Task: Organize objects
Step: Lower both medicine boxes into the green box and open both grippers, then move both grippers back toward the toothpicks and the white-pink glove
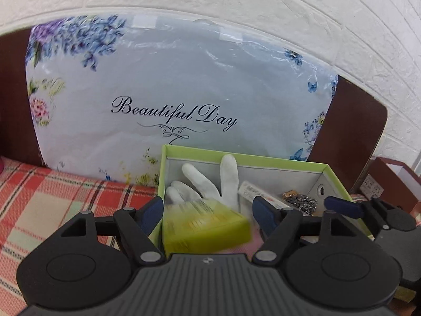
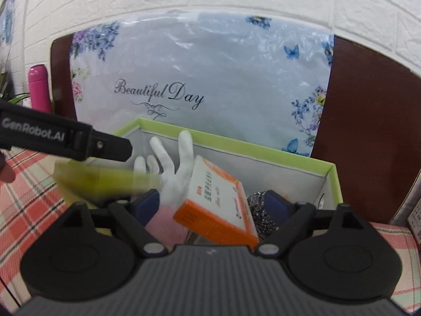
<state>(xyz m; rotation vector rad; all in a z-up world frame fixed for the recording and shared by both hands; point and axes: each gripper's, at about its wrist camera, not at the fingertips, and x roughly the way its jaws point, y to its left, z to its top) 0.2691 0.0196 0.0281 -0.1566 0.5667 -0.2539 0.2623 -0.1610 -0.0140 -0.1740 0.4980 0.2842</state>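
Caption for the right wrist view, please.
Open right hand-held gripper over a green-rimmed box, an orange-and-white carton between its fingers, white glove behind.

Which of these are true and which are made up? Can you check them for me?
1. A white glove lies inside the green-rimmed box. True.
2. The pillow behind the box says "Good Night". False: it says "Beautiful Day".
3. An orange-and-white box sits tilted between the right gripper's open fingers. True.
4. The bottle at the far left is blue. False: it is pink.
5. The cloth under the box is plain white. False: it is red and pink plaid.
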